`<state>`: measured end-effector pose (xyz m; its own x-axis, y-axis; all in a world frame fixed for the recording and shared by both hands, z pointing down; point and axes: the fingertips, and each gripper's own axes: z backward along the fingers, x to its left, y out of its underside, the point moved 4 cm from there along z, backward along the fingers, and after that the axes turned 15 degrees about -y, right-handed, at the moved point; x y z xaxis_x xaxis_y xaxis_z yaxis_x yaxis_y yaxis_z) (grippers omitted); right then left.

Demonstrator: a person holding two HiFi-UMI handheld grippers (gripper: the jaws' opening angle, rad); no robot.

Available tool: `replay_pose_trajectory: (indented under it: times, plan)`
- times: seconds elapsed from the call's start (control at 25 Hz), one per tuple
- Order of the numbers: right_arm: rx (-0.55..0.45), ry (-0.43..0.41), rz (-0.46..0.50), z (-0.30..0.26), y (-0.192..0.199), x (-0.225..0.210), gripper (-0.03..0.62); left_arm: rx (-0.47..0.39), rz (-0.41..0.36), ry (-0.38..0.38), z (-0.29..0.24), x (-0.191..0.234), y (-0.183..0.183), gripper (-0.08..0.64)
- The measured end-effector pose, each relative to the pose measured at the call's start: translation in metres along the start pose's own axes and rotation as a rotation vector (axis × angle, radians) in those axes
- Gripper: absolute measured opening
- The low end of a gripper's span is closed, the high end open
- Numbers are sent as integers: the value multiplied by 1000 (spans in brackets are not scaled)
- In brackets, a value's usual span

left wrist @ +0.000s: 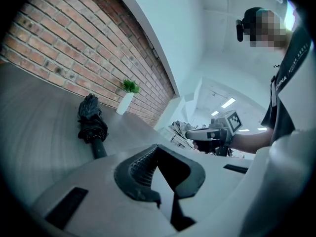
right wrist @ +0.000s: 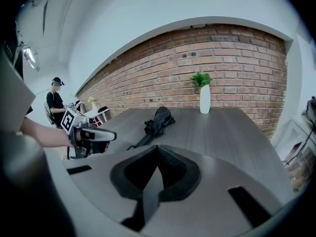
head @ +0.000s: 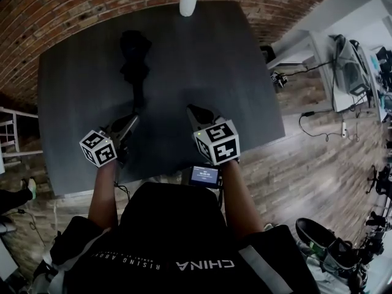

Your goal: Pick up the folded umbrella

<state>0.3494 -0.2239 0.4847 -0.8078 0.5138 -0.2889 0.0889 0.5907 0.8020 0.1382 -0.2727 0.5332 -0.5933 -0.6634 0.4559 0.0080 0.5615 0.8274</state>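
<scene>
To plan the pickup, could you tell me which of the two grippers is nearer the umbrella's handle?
The left gripper: its tips lie close to the handle end of the umbrella, while the right gripper sits farther off.

Black umbrella [head: 135, 63], grey table [head: 208, 60] — red-brick wall [head: 73, 11].

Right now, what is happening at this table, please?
A person holds a two-jaw gripper in each hand over the near part of the dark grey table. The left gripper and the right gripper are both shut and empty. The black folded umbrella lies ahead, ungripped, its handle toward the left gripper.
</scene>
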Motion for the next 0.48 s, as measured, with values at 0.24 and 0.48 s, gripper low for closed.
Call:
replay_pose_trajectory:
  times: [0.24,0.48]
  plan:
    - [-10,-36,41,-5,-17,-7,8,-36,-10,-49,5,1,-12,3]
    - [-29,-110,89,-30,-46,-7,8,-73,-18,-116,20,9,-25,3]
